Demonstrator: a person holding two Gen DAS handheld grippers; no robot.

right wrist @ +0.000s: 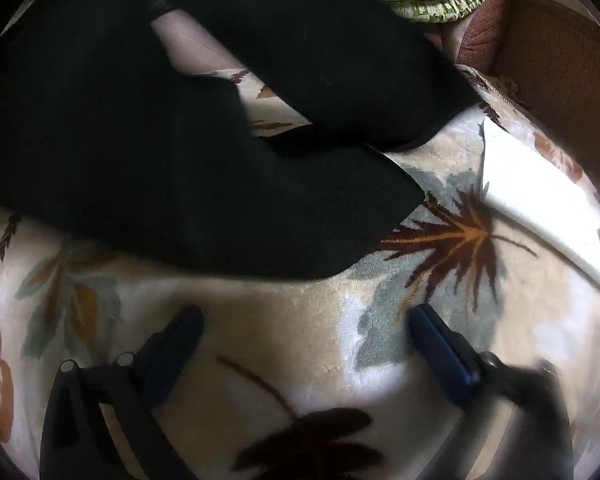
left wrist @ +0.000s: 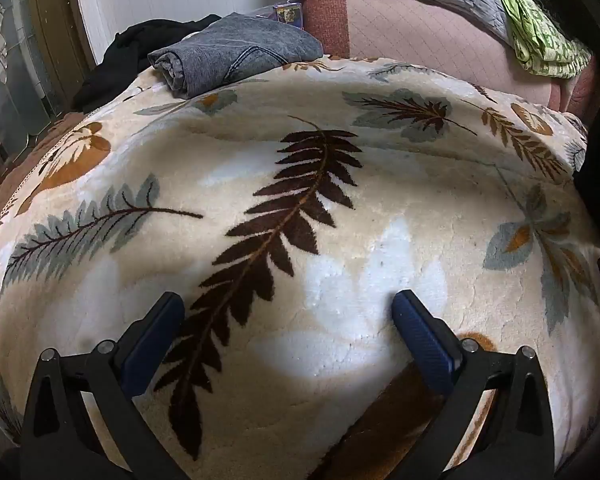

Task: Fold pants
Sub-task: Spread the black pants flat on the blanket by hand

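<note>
Ahead of right gripper [right wrist: 306,322]: black pants [right wrist: 172,152], legs running up-right, nearer than left gripper [left wrist: 288,312]; both jaws wide, empty.

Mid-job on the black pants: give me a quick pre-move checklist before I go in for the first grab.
1. Right claw open and empty: ok.
2. Left claw open and empty: ok.
3. Black pants in the right view, leg ends ahead of the claw: ok.
4. Pants flat for folding: not ok; the two legs are splayed apart and overlap.
5. Pants within the left claw's view: cannot tell; only a dark edge shows at the right margin.
6. Nearby clutter: white object lies on the leaf-print blanket beside the leg ends, apart from them: ok.
</note>
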